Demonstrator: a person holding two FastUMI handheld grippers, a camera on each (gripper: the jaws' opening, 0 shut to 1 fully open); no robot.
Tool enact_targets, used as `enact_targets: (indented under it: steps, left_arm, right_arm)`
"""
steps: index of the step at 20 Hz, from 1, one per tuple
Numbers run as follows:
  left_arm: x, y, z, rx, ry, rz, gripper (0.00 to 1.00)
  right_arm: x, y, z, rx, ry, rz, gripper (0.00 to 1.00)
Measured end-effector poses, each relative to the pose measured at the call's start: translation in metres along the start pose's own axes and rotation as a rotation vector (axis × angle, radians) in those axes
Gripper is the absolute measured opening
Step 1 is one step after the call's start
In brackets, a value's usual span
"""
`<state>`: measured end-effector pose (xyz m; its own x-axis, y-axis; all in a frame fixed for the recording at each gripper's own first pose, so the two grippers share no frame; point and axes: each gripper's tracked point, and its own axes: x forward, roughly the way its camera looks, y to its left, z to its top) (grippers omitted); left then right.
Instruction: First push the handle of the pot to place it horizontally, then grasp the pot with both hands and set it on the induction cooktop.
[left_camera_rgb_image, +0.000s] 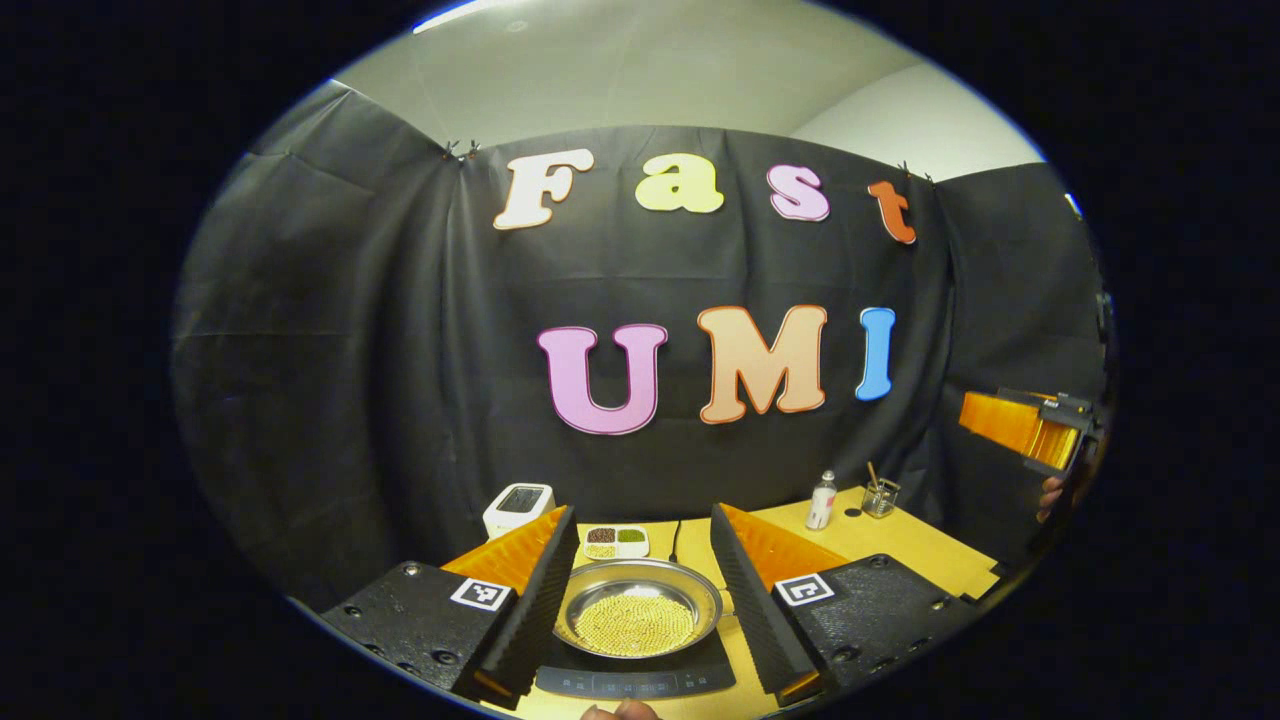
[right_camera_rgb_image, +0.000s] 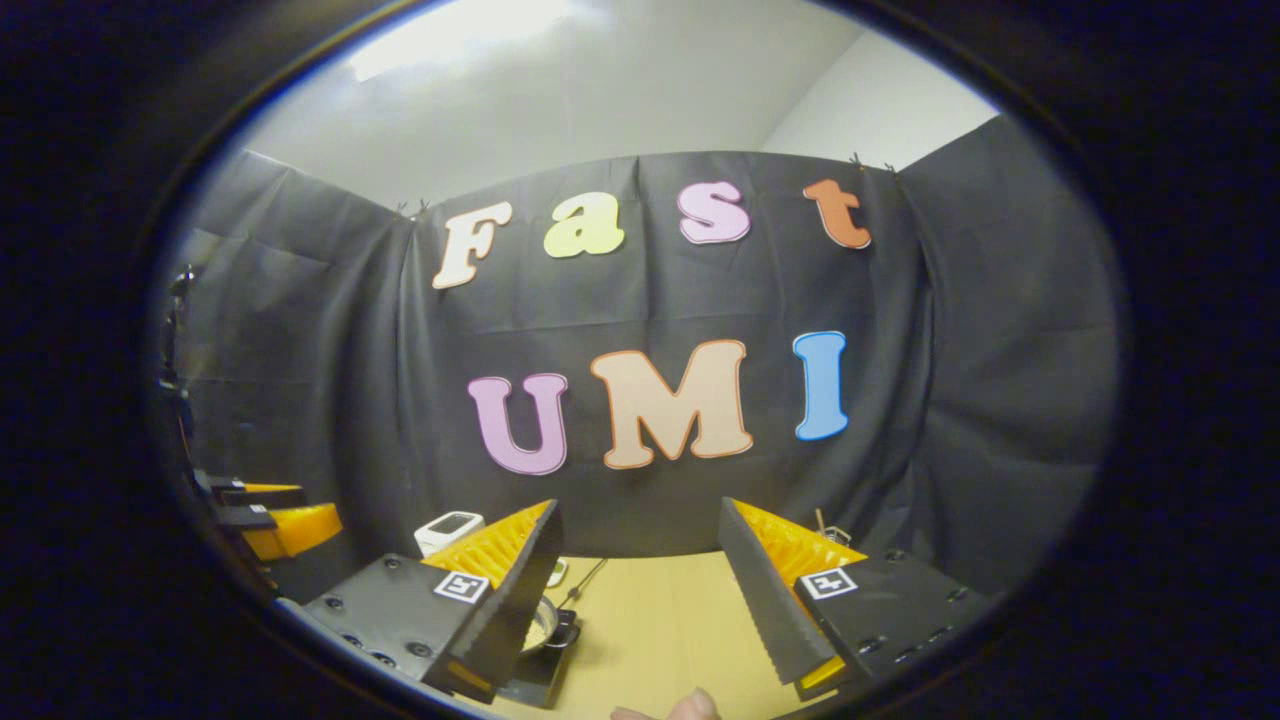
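1. Pot (left_camera_rgb_image: 637, 612): a shallow metal pan resting on the induction cooktop (left_camera_rgb_image: 640, 675), on the yellow bench (left_camera_rgb_image: 900, 545). It holds a layer of small pale yellow beads.
2. In the right gripper view the pot's edge (right_camera_rgb_image: 543, 630) and the cooktop (right_camera_rgb_image: 535, 672) show at lower left, partly hidden behind a finger.
3. Left gripper (left_camera_rgb_image: 640, 585): jaws wide, holding nothing, raised above the pot.
4. Right gripper (right_camera_rgb_image: 640, 590): jaws wide, empty, over bare bench (right_camera_rgb_image: 650, 620).
5. Behind the pot sits a divided dish (left_camera_rgb_image: 616, 541) with dark, green and pale contents in separate compartments.
6. Further back: a white scale (left_camera_rgb_image: 518, 507), a small bottle (left_camera_rgb_image: 822, 500), and a glass jar (left_camera_rgb_image: 881, 496) holding a stick.
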<state>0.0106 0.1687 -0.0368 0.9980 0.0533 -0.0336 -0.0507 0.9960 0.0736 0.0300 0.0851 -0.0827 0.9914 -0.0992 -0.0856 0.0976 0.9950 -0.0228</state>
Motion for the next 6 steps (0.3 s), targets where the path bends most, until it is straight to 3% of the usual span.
enact_targets:
  steps: [4, 6]
  left_arm:
    - [-0.010, -0.021, 0.003, -0.006, -0.016, -0.037, 0.82]
    - [-0.007, -0.020, -0.001, -0.001, 0.019, -0.020, 0.82]
  right_arm:
    - [-0.012, -0.006, -0.003, 0.015, -0.011, -0.010, 0.93]
    - [-0.013, -0.010, -0.003, 0.006, 0.007, -0.001, 0.93]
